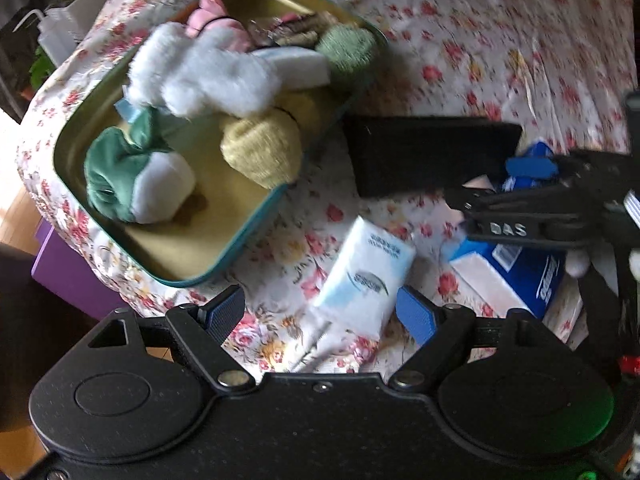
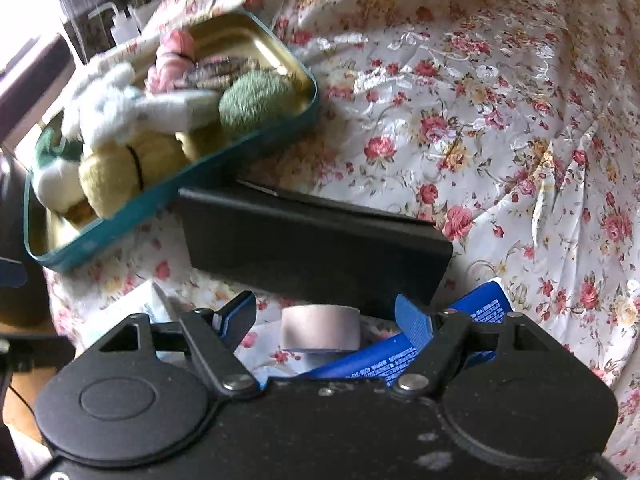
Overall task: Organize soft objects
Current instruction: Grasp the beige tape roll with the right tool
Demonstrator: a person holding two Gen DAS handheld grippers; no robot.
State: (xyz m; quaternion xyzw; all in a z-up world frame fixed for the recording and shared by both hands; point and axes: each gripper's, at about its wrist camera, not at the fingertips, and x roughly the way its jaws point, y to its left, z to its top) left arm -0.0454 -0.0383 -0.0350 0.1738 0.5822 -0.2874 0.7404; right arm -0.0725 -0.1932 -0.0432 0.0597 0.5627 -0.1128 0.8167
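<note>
A floral-clothed surface [image 1: 460, 40] carried a teal metal tin [image 1: 256, 222] already packed with plush toys [image 1: 200, 76]. The left hand-held gripper [image 1: 320, 314] hung spread over a white tissue packet [image 1: 366, 276], likely to collect it; the right hand-held gripper [image 2: 326, 318], also spread and empty, hovered above a blue tissue pack [image 2: 376, 360].

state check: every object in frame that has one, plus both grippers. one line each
Tin: open, lidless, holding plush toys.
Plush toys: piled inside the tin.
White tissue pack: sealed, lying on the cloth, between the left gripper's fingers, not pinched.
Blue tissue pack: lying flat beside the white one.
Black box: closed, on the cloth beside the tin.
Tape roll: resting by the blue pack.
Left gripper: open.
Right gripper: open, empty.
</note>
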